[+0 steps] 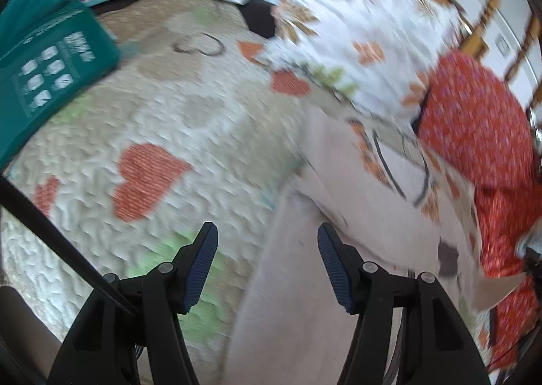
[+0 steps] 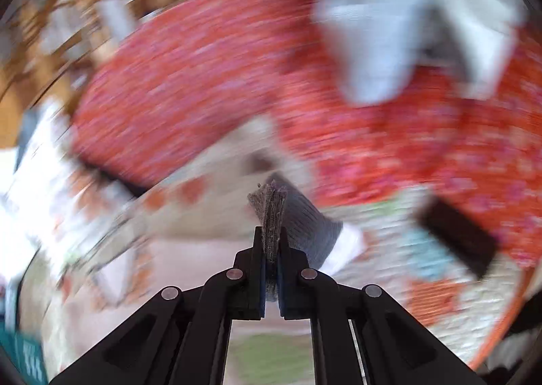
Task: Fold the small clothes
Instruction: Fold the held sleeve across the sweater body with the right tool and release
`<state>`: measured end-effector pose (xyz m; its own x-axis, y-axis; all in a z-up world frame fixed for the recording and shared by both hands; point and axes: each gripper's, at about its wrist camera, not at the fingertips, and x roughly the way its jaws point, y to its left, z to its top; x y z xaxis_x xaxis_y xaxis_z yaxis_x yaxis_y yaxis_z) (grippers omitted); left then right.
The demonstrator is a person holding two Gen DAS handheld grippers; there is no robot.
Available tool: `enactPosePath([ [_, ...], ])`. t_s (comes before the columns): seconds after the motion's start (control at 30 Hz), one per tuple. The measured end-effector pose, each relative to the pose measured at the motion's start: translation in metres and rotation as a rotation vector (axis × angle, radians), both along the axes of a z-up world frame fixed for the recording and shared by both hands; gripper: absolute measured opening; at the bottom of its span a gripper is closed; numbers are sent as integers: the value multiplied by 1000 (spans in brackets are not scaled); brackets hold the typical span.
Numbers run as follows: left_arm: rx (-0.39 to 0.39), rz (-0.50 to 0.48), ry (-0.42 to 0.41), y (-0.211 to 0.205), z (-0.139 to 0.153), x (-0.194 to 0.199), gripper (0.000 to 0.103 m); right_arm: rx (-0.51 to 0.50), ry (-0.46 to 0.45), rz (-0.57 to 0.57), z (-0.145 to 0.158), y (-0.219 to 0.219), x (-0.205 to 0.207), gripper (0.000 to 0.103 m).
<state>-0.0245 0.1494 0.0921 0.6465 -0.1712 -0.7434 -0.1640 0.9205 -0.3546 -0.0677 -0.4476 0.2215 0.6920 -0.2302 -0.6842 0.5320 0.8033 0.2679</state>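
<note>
A teal box (image 1: 44, 70) lies at ten o'clock on a puckered quilt (image 1: 189, 134) printed with orange hearts. The left gripper (image 1: 267, 249) points steeply down, its ribbed blue pads standing apart with nothing between them, above a smooth pale pink garment (image 1: 298, 310) at five o'clock. A red floral cloth (image 1: 474, 134) bunches at three o'clock. The right gripper (image 2: 271, 249) pinches a grey ribbed knit sock (image 2: 305, 219), tilted downward amid heavy blur.
</note>
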Motion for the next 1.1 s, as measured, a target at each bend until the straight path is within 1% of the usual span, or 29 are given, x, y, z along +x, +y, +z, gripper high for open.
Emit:
enactPosePath([
  [0.1, 7, 91, -26, 31, 9, -2, 60, 15, 6, 213, -11, 89, 48, 5],
  [0.17, 15, 143, -37, 48, 13, -3, 61, 26, 20, 376, -23, 165, 83, 5],
  [0.27, -2, 206, -42, 71, 15, -4, 61, 28, 45, 535, -47, 251, 118, 5],
  [0.3, -15, 218, -42, 78, 15, -4, 61, 18, 60, 587, -56, 286, 130, 5],
  [0.37, -35, 230, -38, 87, 15, -3, 61, 15, 99, 662, -77, 340, 151, 5],
  [0.43, -48, 233, -39, 91, 15, -1, 61, 8, 135, 707, -97, 378, 167, 5],
  [0.53, -51, 234, -39, 94, 14, 0, 61, -37, 194, 743, -128, 420, 191, 5],
  [0.6, -60, 235, -33, 95, 13, 1, 61, -28, 246, 776, -151, 442, 197, 6],
  [0.63, -66, 235, -32, 95, 12, 1, 61, -17, 267, 798, -158, 449, 197, 9],
  [0.67, -71, 235, -31, 96, 12, 1, 61, 5, 285, 841, -165, 459, 195, 11],
  [0.73, -73, 235, -30, 95, 12, 1, 61, 34, 290, 938, -166, 469, 187, 15],
  [0.77, -75, 235, -30, 94, 13, 1, 61, 54, 285, 980, -164, 473, 185, 24],
  [0.8, -79, 234, -30, 95, 13, 1, 61, 91, 271, 1033, -160, 474, 181, 27],
  [0.87, -83, 234, -30, 94, 13, 1, 62, 130, 232, 1087, -145, 468, 173, 28],
  [0.93, -84, 233, -30, 92, 13, 1, 63, 110, 192, 1061, -131, 456, 170, 28],
  [0.97, -83, 234, -30, 90, 13, 1, 65, 80, 173, 1020, -125, 446, 170, 28],
  [1.0, -80, 234, -30, 89, 12, 1, 65, 30, 168, 962, -123, 439, 171, 28],
  [1.03, -75, 234, -29, 87, 12, 1, 65, -20, 179, 903, -124, 434, 174, 28],
  [1.07, -64, 230, -27, 83, 12, 2, 65, -55, 209, 847, -131, 430, 180, 26],
  [1.1, -45, 222, -25, 79, 12, 3, 65, -51, 240, 809, -141, 425, 187, 20],
])
